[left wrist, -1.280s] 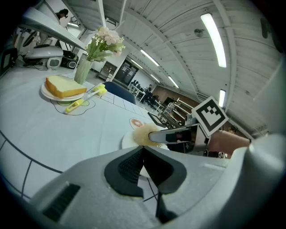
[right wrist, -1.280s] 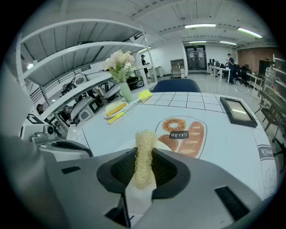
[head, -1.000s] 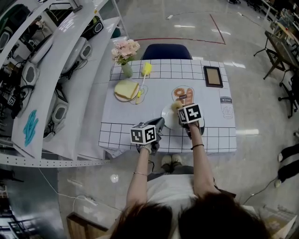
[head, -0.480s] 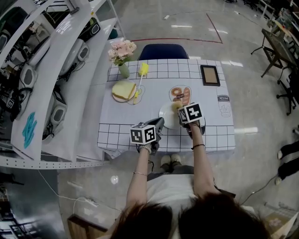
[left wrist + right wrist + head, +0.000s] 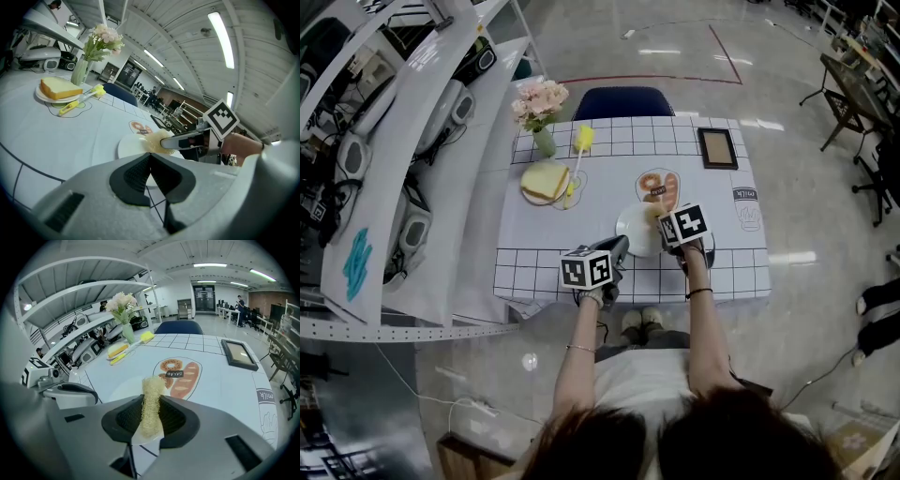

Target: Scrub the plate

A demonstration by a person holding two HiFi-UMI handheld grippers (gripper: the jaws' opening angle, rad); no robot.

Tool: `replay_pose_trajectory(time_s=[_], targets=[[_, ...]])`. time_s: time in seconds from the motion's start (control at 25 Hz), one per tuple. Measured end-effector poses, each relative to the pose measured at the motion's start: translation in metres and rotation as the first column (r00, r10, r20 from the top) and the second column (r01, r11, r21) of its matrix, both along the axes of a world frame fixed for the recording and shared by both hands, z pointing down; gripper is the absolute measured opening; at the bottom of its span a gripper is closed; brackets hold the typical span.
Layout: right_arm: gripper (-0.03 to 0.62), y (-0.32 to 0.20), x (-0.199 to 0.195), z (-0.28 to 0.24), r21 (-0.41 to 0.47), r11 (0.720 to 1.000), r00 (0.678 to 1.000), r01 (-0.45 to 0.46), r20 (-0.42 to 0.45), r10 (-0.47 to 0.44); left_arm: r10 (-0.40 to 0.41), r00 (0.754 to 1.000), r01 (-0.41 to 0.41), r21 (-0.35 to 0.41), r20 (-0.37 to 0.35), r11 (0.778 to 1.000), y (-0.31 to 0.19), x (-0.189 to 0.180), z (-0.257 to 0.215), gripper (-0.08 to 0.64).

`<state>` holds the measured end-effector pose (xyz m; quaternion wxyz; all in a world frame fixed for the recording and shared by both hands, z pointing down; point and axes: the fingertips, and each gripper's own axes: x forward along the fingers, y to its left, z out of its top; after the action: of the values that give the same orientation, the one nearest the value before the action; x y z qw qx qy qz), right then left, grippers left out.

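A white plate (image 5: 636, 231) lies near the front edge of the table, also visible in the left gripper view (image 5: 131, 146) and the right gripper view (image 5: 121, 388). My right gripper (image 5: 660, 216) hovers over the plate's right part, shut on a pale yellow loofah scrubber (image 5: 152, 397) that sticks up between its pads. The scrubber's tip (image 5: 154, 139) touches the plate. My left gripper (image 5: 622, 247) sits at the plate's near left edge, its jaws (image 5: 150, 155) closed with the plate's rim running between them.
A slice of bread on a small plate (image 5: 544, 180), a yellow brush (image 5: 578, 148) and a vase of flowers (image 5: 537, 105) stand at the back left. A picture frame (image 5: 717, 147) lies back right. A blue chair (image 5: 623, 101) is behind the table, white shelving (image 5: 412, 141) at left.
The head view has drifted a little. Both grippers keep their places at the plate, the scrubber still in the right one.
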<state>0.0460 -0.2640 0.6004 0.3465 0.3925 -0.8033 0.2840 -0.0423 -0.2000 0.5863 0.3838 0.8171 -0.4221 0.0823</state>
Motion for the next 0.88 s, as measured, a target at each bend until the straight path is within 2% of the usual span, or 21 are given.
replay_pose_trajectory(time_s=[0.88], targets=[[0.084, 0.017, 0.007, 0.002, -0.081, 0.995, 0.998, 0.057, -0.009, -0.058, 0.015, 1.0, -0.015, -0.005, 0.002, 1.0, 0.002, 0.006, 0.004, 0.011]])
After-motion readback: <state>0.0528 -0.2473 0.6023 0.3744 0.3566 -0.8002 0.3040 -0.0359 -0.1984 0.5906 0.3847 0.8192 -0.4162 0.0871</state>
